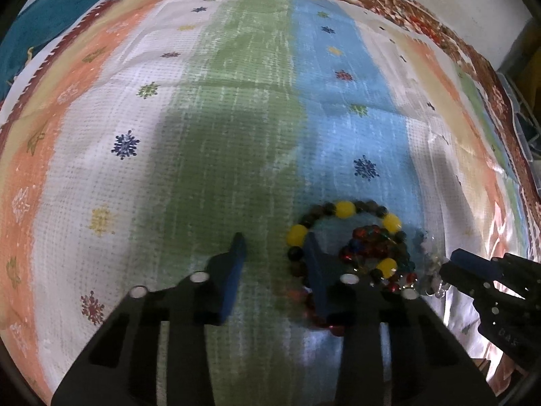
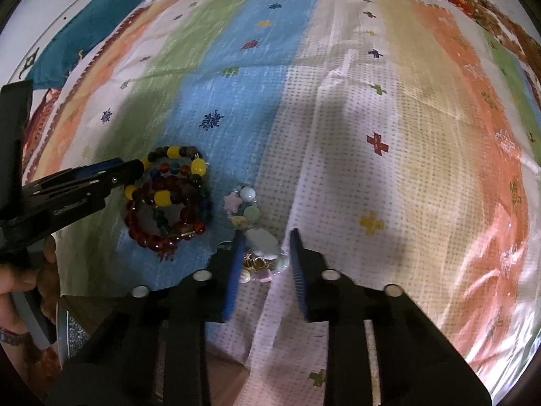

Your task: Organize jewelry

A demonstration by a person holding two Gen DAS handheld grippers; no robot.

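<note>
Right up close in the R wrist view, the right gripper point(image 2: 267, 232) points down at the cloth. Its two blue pads are nearly together and pinch the pale charm bracelet point(image 2: 252, 213): a white shell bit, gold bits and pink beads sit squeezed in the gap. The rest of that bracelet, w/ a pink star and a green bead, lies just past the tips.

Next, to the L, is a little pile of bracelets. A red bead bracelet point(image 2: 148, 237) is at the near side, and a yellow & dark bead bracelet point(image 2: 197, 167) lies on top.

The left gripper point(image 1: 274, 238) has a small gap btw its pads, w/ mostly green cloth showing there. Its R pad rests on the yellow & dark bracelet; the other pad is off it, so no pinch. A hand point(image 2: 20, 280) holds this gripper.

All of it lies on a striped cloth point(image 2: 405, 135). Far back is a teal cloth point(image 2: 94, 23).
</note>
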